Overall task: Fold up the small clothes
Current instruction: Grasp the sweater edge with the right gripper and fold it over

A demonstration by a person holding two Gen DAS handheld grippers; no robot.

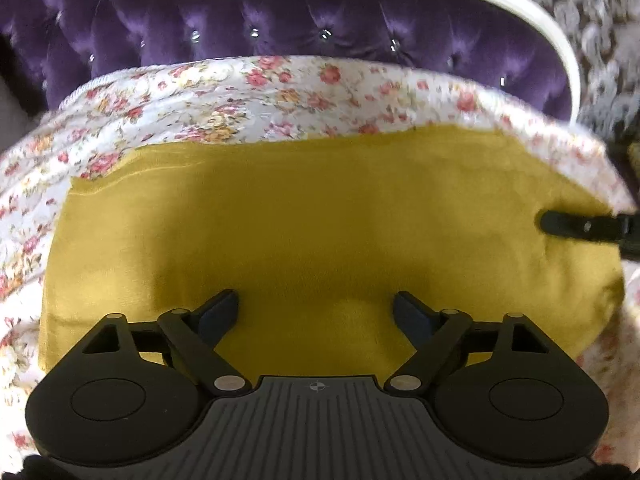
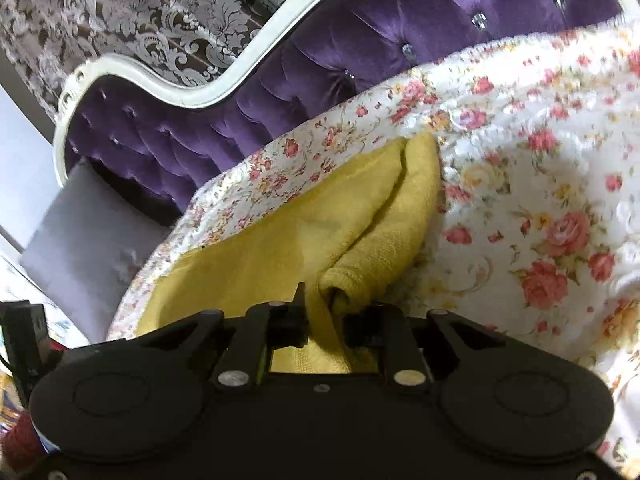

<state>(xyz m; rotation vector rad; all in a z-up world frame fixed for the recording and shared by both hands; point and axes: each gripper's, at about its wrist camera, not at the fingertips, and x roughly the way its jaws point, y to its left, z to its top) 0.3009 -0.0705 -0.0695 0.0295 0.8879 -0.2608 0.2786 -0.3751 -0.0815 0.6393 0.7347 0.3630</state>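
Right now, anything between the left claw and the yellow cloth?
Nothing visible. The left claw hangs open right over the yellow cloth, which lies flat on the floral bedspread with bare fabric between its fingers. The right claw is already shut on a bunched edge of the cloth, off to the side.

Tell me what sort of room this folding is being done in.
Probably a home bedroom: a purple tufted headboard in a white frame, a floral quilt spread like a bedcover, and damask wallpaper behind.
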